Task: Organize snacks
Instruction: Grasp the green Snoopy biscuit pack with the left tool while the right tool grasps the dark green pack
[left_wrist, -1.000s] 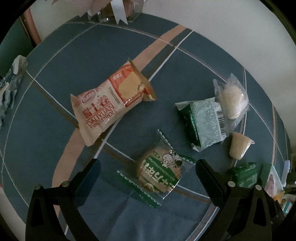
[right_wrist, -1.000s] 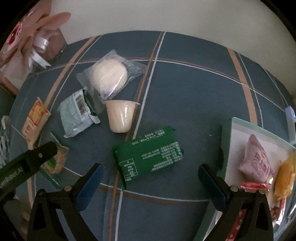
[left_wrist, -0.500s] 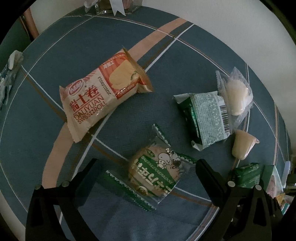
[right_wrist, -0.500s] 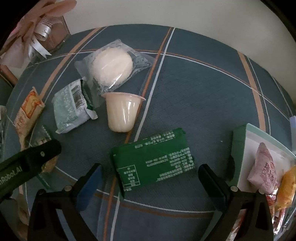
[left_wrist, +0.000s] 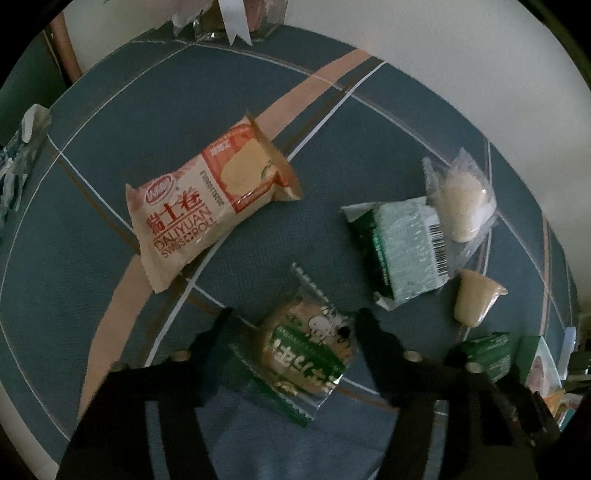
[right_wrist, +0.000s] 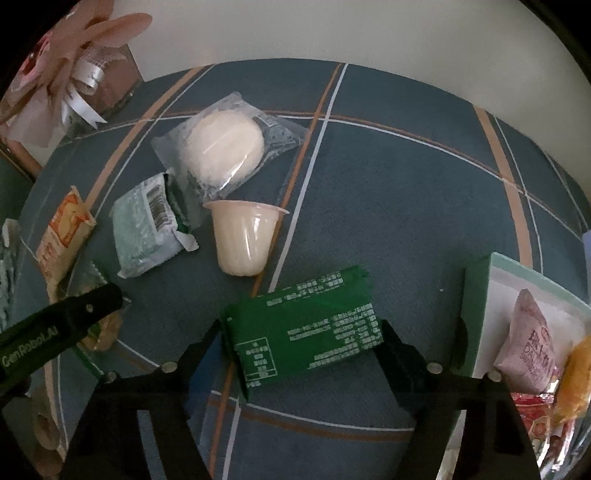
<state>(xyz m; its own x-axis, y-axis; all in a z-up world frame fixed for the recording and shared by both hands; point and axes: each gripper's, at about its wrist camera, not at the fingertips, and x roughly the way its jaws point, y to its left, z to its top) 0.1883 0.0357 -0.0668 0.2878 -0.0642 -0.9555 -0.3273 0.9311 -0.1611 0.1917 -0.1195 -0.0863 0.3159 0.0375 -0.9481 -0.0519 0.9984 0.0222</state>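
Item 1: left gripper (left_wrist: 291, 326), fingers narrowed onto the round biscuit in clear green-printed wrapper (left_wrist: 308, 345), at 6 o'clock of its view.

Item 2: right gripper (right_wrist: 301, 332), fingers closed against both ends of the flat dark-green foil packet (right_wrist: 303, 325).

Destination: pale-green tray (right_wrist: 480, 295), at 3 o'clock, partly filled.

Hazards: slick film could slip; the packet may buckle under end pressure.

Clearance: cream jelly cup (right_wrist: 243, 240) sits just beyond the packet at 12 o'clock; open blue plaid cloth (right_wrist: 406, 206) toward the tray.

Cream-and-red snack packet (left_wrist: 207, 206), beyond the left gripper (left_wrist: 291, 332): "DALIYUAN SWISS ROLL". Left gripper's finger (right_wrist: 62, 328): "GenRobot.AI". Other print illegible.
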